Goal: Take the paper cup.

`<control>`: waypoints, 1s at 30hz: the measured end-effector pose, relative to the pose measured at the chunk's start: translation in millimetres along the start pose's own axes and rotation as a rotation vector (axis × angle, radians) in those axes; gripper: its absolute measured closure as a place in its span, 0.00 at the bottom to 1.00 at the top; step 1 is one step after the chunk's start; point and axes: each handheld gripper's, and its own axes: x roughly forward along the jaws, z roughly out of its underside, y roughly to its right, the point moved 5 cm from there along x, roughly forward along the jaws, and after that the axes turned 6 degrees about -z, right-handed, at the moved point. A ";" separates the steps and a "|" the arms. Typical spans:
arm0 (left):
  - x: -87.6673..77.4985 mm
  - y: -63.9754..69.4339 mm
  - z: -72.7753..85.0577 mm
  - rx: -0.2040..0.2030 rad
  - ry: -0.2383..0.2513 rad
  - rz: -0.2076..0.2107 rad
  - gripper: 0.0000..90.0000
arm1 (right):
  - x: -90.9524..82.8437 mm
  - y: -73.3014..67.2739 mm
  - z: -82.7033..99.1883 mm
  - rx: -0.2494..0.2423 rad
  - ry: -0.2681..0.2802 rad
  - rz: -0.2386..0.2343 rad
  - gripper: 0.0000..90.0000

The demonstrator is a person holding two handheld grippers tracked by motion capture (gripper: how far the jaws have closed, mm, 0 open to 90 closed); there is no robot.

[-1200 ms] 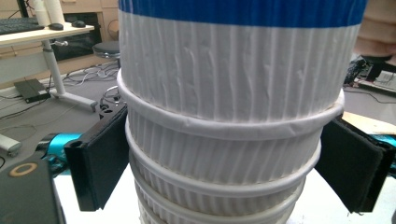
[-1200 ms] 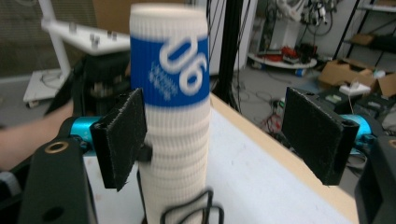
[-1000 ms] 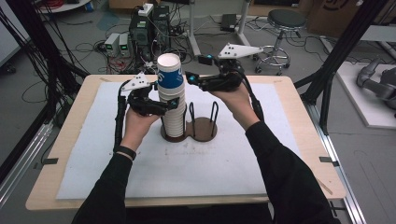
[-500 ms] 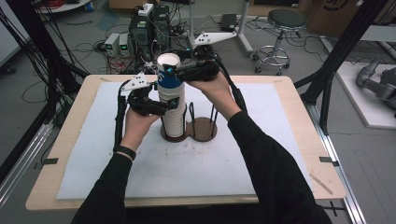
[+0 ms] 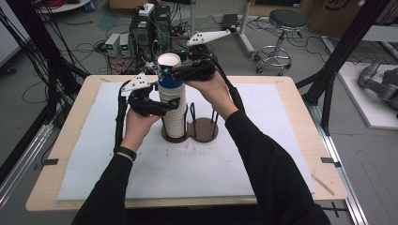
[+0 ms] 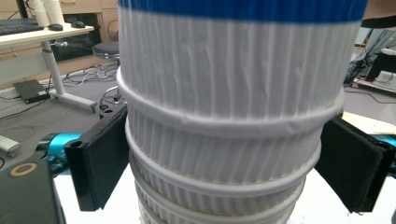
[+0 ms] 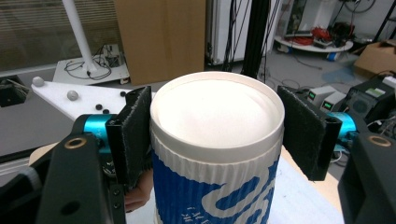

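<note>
Toward the table's [image 5: 291,93] far edge, upright cup stack [image 5: 174,119] in brown holder [image 5: 204,131]: left hand-held gripper [image 5: 170,104] clamps the stack mid-height, right hand-held gripper [image 5: 170,74], jaws just closed, grasps top blue-printed cup [image 5: 169,70], vertical axis, straight above.

Grey floor [image 5: 328,65] behind my table [image 5: 291,101], littered w/ cables and electronics boxes [image 5: 141,35]. Round stool [image 5: 287,21] on wheeled base at rear right; black frame posts [image 5: 347,51] flank both sides. Cardboard panel [image 7: 159,39] and white desk [image 6: 28,35] noted further off.
</note>
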 end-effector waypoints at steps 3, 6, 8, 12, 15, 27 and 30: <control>0.0 0.2 0.0 0.001 0.000 0.001 0.13 | -3.8 -1.8 -5.4 -0.022 0.027 0.009 0.34; 0.0 0.3 -0.1 0.002 0.000 0.000 0.13 | -8.8 -3.6 -13.2 -0.038 0.056 0.015 0.34; 0.1 0.5 -0.1 0.000 0.001 0.001 0.13 | -12.5 -4.5 -19.0 -0.035 0.081 0.010 0.34; 0.0 0.5 -0.2 0.001 0.000 0.000 0.13 | -21.3 -6.6 -29.1 -0.051 0.124 0.021 0.34; 0.1 0.4 -0.2 0.004 0.000 -0.001 0.13 | -26.9 -8.9 -35.4 -0.054 0.148 0.015 0.34; 0.3 0.7 -0.1 0.001 0.003 -0.001 0.13 | -48.1 -21.1 -53.9 -0.095 0.260 0.026 0.34; 0.1 0.5 -0.1 0.002 0.002 0.000 0.13 | -55.6 -25.3 -58.2 -0.108 0.276 0.021 0.34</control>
